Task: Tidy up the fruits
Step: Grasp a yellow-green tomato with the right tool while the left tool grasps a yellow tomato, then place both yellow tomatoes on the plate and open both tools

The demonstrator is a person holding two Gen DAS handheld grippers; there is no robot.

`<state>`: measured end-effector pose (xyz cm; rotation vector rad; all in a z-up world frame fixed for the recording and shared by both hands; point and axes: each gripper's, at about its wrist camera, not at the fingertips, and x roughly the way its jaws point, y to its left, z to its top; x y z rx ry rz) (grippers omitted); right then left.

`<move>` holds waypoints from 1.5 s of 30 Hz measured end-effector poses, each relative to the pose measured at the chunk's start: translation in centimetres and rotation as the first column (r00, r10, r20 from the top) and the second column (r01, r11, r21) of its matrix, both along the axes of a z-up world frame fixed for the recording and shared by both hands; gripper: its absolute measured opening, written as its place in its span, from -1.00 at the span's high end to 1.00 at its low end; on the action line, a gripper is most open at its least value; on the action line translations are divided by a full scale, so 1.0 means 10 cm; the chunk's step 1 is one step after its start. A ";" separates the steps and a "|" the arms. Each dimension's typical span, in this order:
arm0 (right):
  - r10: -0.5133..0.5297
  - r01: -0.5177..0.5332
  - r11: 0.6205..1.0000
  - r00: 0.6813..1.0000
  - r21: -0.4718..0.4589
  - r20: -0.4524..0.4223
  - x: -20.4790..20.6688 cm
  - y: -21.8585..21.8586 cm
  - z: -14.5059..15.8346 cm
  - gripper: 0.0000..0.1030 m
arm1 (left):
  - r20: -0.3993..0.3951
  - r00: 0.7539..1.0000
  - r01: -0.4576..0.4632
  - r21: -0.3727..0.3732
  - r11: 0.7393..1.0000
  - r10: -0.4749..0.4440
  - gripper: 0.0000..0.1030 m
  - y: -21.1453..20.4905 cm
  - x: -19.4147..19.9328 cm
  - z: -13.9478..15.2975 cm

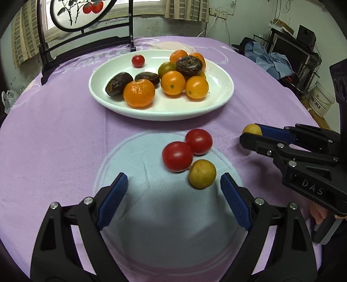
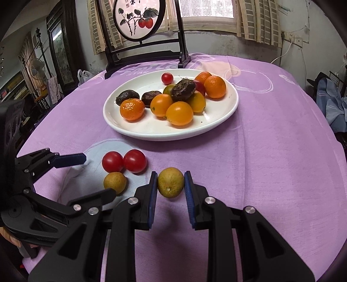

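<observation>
A white plate (image 1: 221,91) holds several oranges, dark fruits and a cherry tomato (image 1: 138,61). Two red tomatoes (image 1: 177,156) and an olive-yellow fruit (image 1: 202,174) lie on the cloth in front of it. My left gripper (image 1: 173,195) is open and empty, just short of them. My right gripper (image 2: 170,184) is shut on a second olive-yellow fruit (image 2: 170,182), low over the cloth to the right of the group. It also shows in the left wrist view (image 1: 251,130). The plate (image 2: 216,128) shows in the right wrist view too.
A purple cloth (image 1: 54,130) with a pale blue circle covers the round table. A dark wooden stand with a round painted screen (image 2: 138,19) stands behind the plate. Room clutter lies beyond the table's right edge.
</observation>
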<state>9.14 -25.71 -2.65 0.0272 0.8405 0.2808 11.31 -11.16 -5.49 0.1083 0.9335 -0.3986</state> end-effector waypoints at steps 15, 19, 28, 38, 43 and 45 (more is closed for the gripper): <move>0.026 -0.027 1.000 0.999 0.017 0.020 -0.06 0.00 0.08 0.52 | -0.009 0.992 -0.122 0.074 0.990 0.123 -0.38 -0.18 0.06 -0.06; 0.027 -0.027 0.999 0.999 0.021 0.020 -0.07 0.00 0.09 0.52 | -0.003 0.994 -0.106 0.076 0.991 0.106 0.04 -0.20 0.02 -0.02; 0.031 -0.031 0.999 0.999 0.022 0.010 -0.06 -0.01 0.07 0.52 | -0.022 0.999 -0.047 0.047 0.998 0.048 0.47 -0.08 -0.11 0.01; 0.011 -0.013 0.999 0.999 0.044 0.035 -0.06 -0.02 0.10 0.52 | 0.035 0.998 -0.043 -0.005 0.999 0.043 0.47 0.18 -0.13 0.39; -0.001 -0.004 0.995 0.999 0.096 0.047 0.03 0.00 0.26 0.52 | 0.070 0.997 -0.032 -0.026 0.999 0.033 0.47 0.17 0.16 0.62; 0.022 -0.025 0.998 0.998 0.060 0.061 0.13 0.10 0.34 0.52 | 0.075 0.996 -0.043 -0.032 0.999 0.046 0.47 0.15 0.37 0.68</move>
